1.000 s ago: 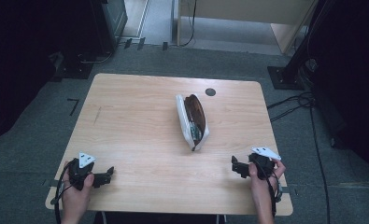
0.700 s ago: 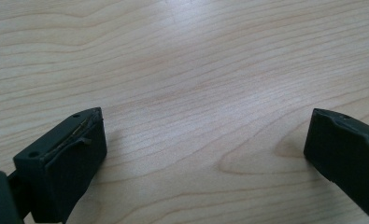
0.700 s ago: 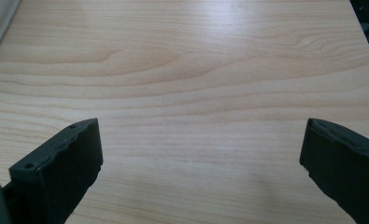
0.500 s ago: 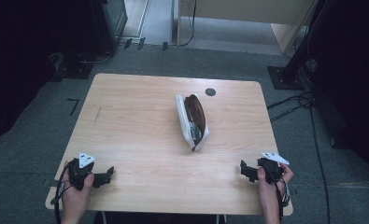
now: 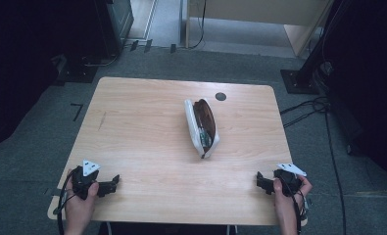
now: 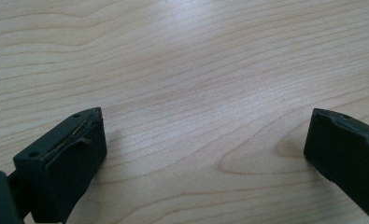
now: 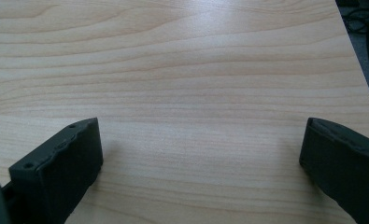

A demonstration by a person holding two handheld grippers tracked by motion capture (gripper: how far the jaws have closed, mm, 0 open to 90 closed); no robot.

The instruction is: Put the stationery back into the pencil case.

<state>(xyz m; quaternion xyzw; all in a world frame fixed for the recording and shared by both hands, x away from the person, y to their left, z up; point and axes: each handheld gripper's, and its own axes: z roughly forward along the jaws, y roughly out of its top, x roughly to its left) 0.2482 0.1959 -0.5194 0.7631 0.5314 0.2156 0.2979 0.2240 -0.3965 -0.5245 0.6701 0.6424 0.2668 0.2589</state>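
Pencil case (image 5: 201, 128) lies unzipped mid-table, soft and light; I judge its near end the best hold, with my left gripper (image 5: 108, 185) and right gripper (image 5: 261, 182) both spread wide, empty.

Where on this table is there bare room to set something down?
Bare wood spans the whole left half of the table, from the pouch to the left edge, plus the near strip between the left hand-held gripper and right hand-held gripper. Only the centre, around the pouch, is occupied.
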